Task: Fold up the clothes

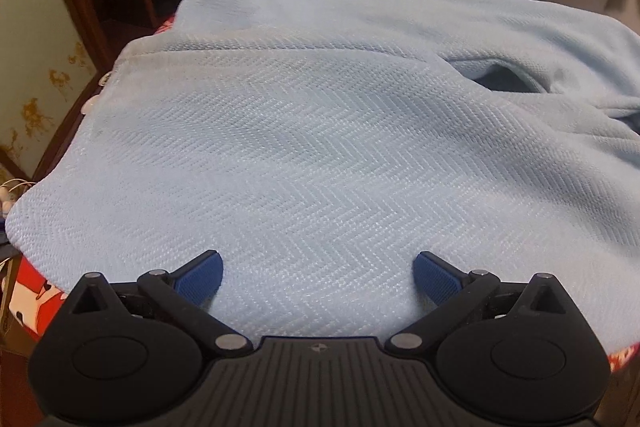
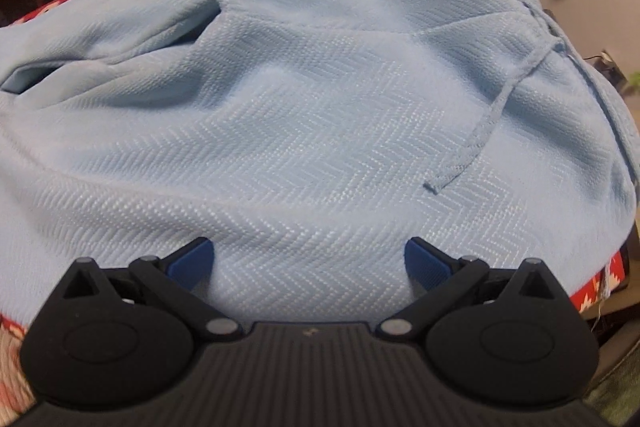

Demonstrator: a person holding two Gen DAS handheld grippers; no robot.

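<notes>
Both the left gripper (image 1: 318, 277) and right gripper (image 2: 308, 263) are spread wide, holding nothing, at the bottom of each frame over the blue garment's (image 1: 304, 147) near edge; I'd pinch that hem evenly on both sides.

Pale blue herringbone-weave garment (image 1: 320, 147) lies over a red-and-white patterned cover (image 1: 36, 291), black left gripper (image 1: 318, 277) and right gripper (image 2: 308, 263) both showing blue pads (image 1: 200, 277).
</notes>
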